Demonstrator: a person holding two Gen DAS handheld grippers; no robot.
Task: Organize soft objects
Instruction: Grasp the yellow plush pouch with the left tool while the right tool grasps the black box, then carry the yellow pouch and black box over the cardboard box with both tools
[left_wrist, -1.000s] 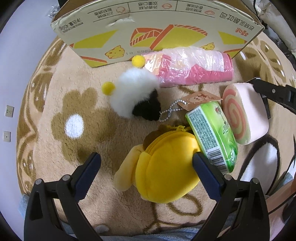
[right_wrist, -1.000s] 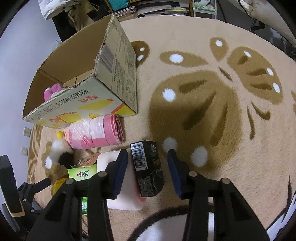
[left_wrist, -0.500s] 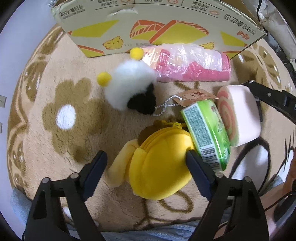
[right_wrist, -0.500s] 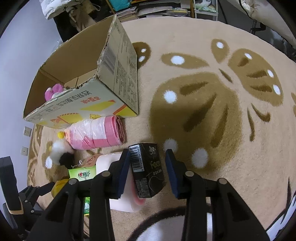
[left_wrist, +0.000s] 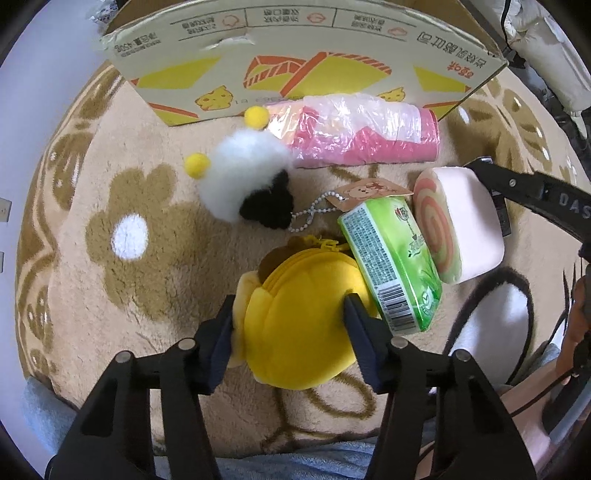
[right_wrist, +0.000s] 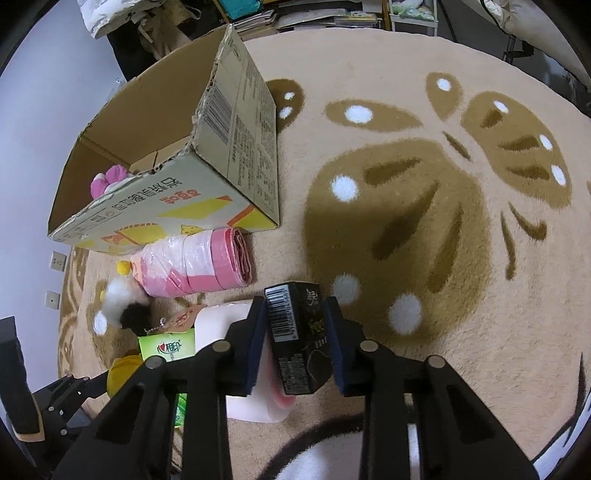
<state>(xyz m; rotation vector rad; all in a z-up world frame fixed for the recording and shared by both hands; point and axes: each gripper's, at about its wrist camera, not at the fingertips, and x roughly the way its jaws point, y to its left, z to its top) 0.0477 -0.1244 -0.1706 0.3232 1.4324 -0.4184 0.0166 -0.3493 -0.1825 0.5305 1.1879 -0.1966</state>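
My left gripper (left_wrist: 290, 314) is shut on a yellow plush pouch (left_wrist: 299, 317) lying on the rug. Beside it lie a green tissue pack (left_wrist: 391, 262), a pink swirl-roll cushion (left_wrist: 458, 221), a white-and-black fluffy toy with yellow pompoms (left_wrist: 243, 173) and a pink roll wrapped in plastic (left_wrist: 354, 133). My right gripper (right_wrist: 297, 332) is shut on a black carton (right_wrist: 299, 339) next to the swirl cushion (right_wrist: 229, 321). The open cardboard box (right_wrist: 221, 147) stands behind, with a pink plush (right_wrist: 107, 181) inside.
The objects lie on a beige rug with brown flower patterns (right_wrist: 406, 206). The cardboard box (left_wrist: 295, 62) borders the far side of the cluster. Clutter and shelves (right_wrist: 295, 18) stand beyond the rug. A white wall (right_wrist: 37, 110) is at the left.
My left gripper has closed onto the yellow plush pouch. My right gripper has closed onto the black carton.
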